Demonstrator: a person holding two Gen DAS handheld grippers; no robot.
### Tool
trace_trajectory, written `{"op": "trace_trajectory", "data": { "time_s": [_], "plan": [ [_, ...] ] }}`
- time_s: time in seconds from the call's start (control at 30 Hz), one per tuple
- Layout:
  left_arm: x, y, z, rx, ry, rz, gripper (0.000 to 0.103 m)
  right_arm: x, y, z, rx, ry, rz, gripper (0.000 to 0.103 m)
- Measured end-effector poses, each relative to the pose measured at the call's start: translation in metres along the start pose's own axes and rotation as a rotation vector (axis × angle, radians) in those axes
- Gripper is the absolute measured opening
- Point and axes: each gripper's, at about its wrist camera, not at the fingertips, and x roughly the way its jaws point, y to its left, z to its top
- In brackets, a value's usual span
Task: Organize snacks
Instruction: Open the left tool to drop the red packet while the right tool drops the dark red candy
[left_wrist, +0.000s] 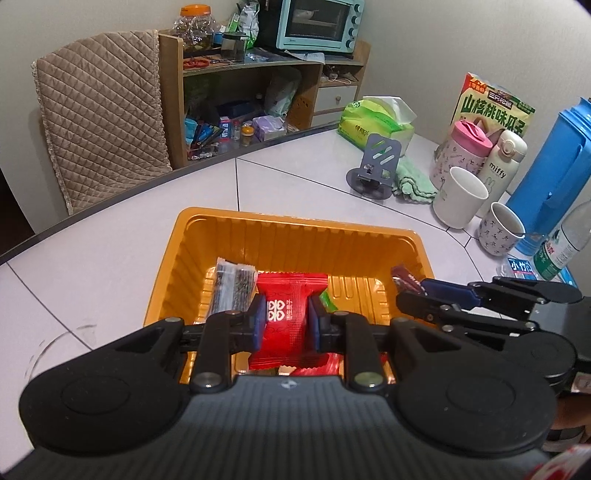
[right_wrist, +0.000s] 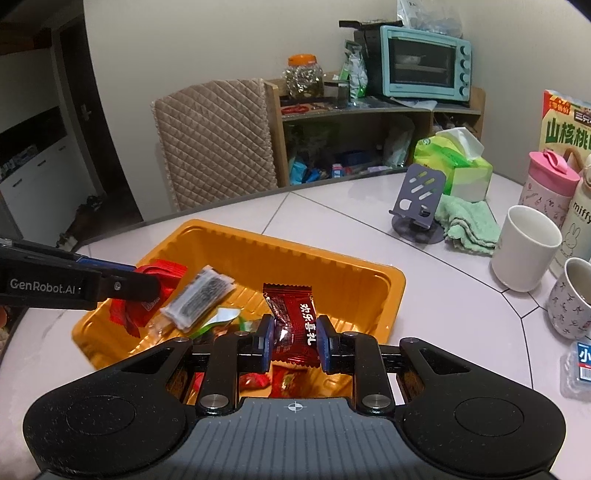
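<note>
1. Orange plastic makes up the snack tray (left_wrist: 295, 236), and it sits on the pale bench (left_wrist: 122, 240) with its ribbed walls standing up all around.
2. The left tongs (left_wrist: 285, 320) are clenched on a bright red candy packet (left_wrist: 288, 310) and hold it over the near part of the tray.
3. The right tongs (right_wrist: 294, 338) are clenched on a dark red candy packet (right_wrist: 293, 325), also over the tray.
4. In the left view, the right tongs come in from the right side, over the tray's right rim.
5. In the right view, the left tongs come in from the left side with their red packet above the tray's left end.
6. Inside the tray lies a clear packet of dark seeds (right_wrist: 201, 297), with a green wrapper (right_wrist: 225, 317) just beside it and more red wrappers close to the near wall.
7. The far half of the tray floor is bare, so there is open room there.
8. The bench to the left of the tray is open, out to its dark curved edge.
9. To the right things stand close together: two cups, a white mug (left_wrist: 460, 197) and a patterned cup (left_wrist: 502, 229).
10. There are two bottles with lids, a pink one (left_wrist: 463, 153) and a white "miffy" one (left_wrist: 504, 162).
11. One blue jug (left_wrist: 554, 173), one grey phone stand (left_wrist: 376, 164), one green cloth (left_wrist: 412, 181) and one tissue pack (left_wrist: 376, 122) are there too.
12. One padded chair (left_wrist: 99, 114) stands past the bench's far edge.
</note>
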Motion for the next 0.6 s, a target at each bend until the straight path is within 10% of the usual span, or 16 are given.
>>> {"op": "trace_trajectory", "data": {
  "time_s": [0.47,0.6],
  "plan": [
    [0.030,0.000,0.013,0.003,0.023,-0.002,0.021,0.029,-0.014,0.009,0.039,-0.009,-0.020,0.025],
    [0.035,0.000,0.013,0.006,0.030,-0.006,0.021,0.028,-0.017,0.008,0.061,-0.027,-0.024,0.054]
  ]
}}
